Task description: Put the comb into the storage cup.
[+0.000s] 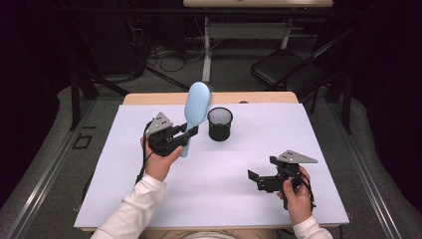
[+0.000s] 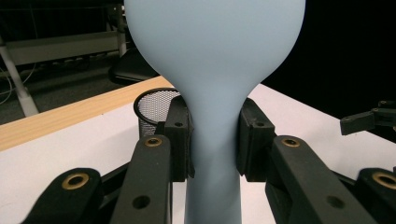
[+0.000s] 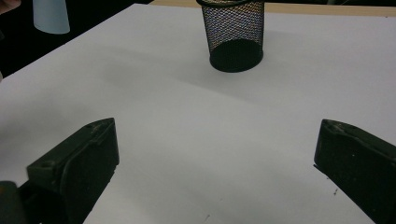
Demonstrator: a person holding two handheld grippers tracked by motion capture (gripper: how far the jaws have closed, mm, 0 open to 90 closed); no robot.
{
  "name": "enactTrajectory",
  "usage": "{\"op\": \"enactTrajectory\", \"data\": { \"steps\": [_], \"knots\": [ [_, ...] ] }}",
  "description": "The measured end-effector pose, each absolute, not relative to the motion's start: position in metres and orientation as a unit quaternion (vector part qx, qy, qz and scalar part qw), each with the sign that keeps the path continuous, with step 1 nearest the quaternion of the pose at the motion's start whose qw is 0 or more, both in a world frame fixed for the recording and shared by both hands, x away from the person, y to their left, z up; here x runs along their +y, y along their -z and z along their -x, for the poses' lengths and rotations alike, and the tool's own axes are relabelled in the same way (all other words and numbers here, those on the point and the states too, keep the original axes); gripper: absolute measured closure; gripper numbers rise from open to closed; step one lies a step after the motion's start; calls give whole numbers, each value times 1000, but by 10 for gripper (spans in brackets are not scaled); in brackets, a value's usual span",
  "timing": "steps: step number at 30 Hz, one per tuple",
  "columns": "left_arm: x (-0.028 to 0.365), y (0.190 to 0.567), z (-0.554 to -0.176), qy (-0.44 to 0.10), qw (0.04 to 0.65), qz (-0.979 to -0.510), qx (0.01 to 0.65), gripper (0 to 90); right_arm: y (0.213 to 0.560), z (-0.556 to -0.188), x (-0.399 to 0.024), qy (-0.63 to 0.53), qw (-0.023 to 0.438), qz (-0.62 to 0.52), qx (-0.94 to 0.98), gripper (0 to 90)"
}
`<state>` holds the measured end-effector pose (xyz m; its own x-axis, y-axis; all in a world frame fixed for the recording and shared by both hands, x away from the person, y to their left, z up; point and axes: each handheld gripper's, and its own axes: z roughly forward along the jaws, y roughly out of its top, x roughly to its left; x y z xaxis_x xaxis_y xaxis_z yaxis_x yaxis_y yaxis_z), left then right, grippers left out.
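On the table [image 1: 149, 199], white sheet over a wood top, a strip of wood showing at the far edge. Left tongs [image 1: 191, 131] pinch the brush [image 1: 195, 107] by its neck, where handle widens into head. Left gripper view: both pads [image 2: 178, 140] press flat on the pale blue handle, one on each side, no gap visible. Brush is held off the table, roughly upright and tilted a little: head up and toward the far side, handle end below the tongs, near the hand [image 1: 160, 162]. Dark bristles just show along the head's right edge in the high view, so the smooth back faces left.

Cup [image 1: 220, 124], black mesh, stands upright on the table just right of the brush, mouth open upward, apart from it. Left gripper view shows the cup [image 2: 152, 109] behind the left pad, partly hidden. Cup interior looks empty in the high view.

Right tongs [image 1: 260, 178] rest low at the near right of the table, well apart from cup and brush, jaws spread wide with nothing between them. Right gripper view: bare white sheet between the jaws, cup [image 3: 233, 35] farther off, handle end of the brush [image 3: 50, 16] at the top left corner.
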<state>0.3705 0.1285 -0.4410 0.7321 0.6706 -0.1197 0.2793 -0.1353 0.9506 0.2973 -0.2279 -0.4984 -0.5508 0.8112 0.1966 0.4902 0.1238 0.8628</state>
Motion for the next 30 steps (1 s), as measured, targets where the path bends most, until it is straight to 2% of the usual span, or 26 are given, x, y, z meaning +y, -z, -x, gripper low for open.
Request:
{"op": "enactTrajectory", "data": {
  "steps": [15, 30],
  "knots": [
    [127, 442, -370, -171, 571, -735, 322, 698, 480, -315, -224, -487, 135, -456, 732, 1],
    [127, 443, -369, -171, 571, -735, 323, 698, 442, -340, -214, -491, 107, -451, 738, 7]
  ]
}}
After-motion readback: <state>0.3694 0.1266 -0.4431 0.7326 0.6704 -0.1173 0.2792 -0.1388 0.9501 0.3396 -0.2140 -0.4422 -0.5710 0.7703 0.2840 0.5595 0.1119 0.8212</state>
